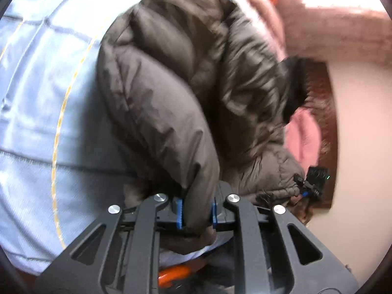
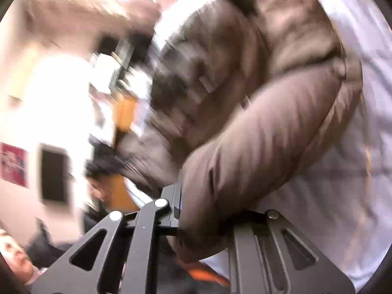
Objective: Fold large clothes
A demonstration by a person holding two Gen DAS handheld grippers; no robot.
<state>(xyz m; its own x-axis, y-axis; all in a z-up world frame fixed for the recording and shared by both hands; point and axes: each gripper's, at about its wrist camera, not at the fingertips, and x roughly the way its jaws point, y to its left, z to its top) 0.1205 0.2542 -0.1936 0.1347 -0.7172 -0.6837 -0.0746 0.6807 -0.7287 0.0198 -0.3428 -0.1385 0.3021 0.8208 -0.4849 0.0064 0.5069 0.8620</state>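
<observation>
A puffy grey-brown down jacket [image 1: 176, 78] lies bunched on a pale blue quilted bed cover [image 1: 36, 85]. My left gripper [image 1: 197, 212] is shut on the end of one padded sleeve [image 1: 171, 132], which runs up from the blue pads. In the left wrist view the right gripper [image 1: 310, 183] shows small at the jacket's far edge, gripping it. In the right wrist view my right gripper [image 2: 201, 218] is shut on a thick fold of the jacket [image 2: 257, 134]; the fabric hides its right finger. This view is blurred by motion.
A pink garment [image 1: 303, 134] and a dark wooden bed edge [image 1: 325, 122] lie right of the jacket, with pale floor [image 1: 360, 147] beyond. An orange thing [image 1: 174, 274] sits below the left gripper. The right wrist view shows a person's face [image 2: 17, 257] at lower left and blurred room walls [image 2: 49, 98].
</observation>
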